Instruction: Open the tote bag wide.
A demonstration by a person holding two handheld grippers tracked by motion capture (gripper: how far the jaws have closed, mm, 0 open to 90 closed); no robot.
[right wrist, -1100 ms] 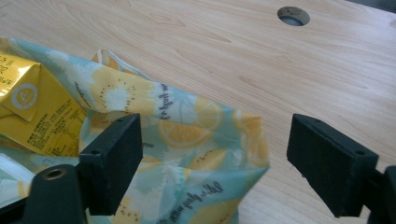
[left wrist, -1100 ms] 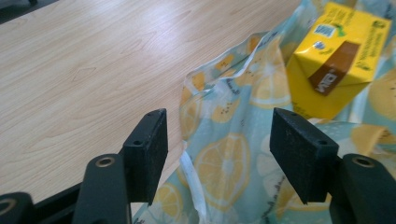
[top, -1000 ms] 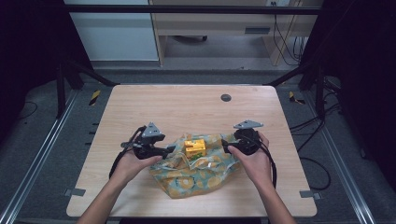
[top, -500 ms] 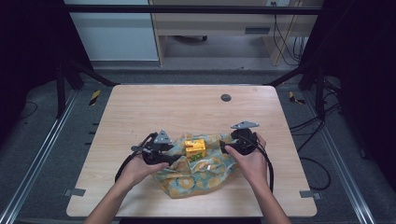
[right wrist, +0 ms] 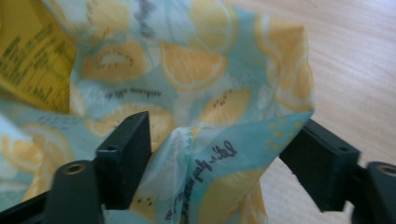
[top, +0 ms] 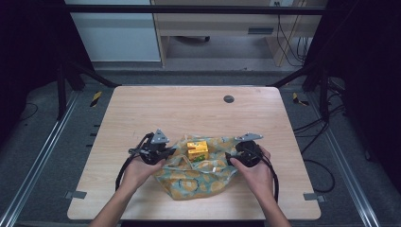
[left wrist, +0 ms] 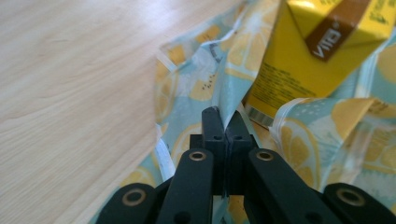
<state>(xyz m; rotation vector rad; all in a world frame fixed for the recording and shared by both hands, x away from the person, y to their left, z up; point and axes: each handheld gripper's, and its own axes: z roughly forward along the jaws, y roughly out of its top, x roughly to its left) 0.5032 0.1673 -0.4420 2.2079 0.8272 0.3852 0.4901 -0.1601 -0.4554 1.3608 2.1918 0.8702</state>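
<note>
Near the front edge of the pale wooden tabletop [top: 142,113], the crumpled light-blue plastic bag printed with yellow lemon slices [top: 198,177] is lying with a yellow drink carton [top: 197,149] sitting upright in its mouth. On the bag's left side, the left gripper [left wrist: 225,122] is pinching a fold of the bag's rim, its jaws clenched together just beside the carton. On the right side, the right gripper [right wrist: 224,144] is standing with its jaws spread wide, a flap of the rim lying between them but not yet clamped. The step in hand looks like taking hold of both sides of the bag's opening; next, the right jaws would need closing on that flap
</note>
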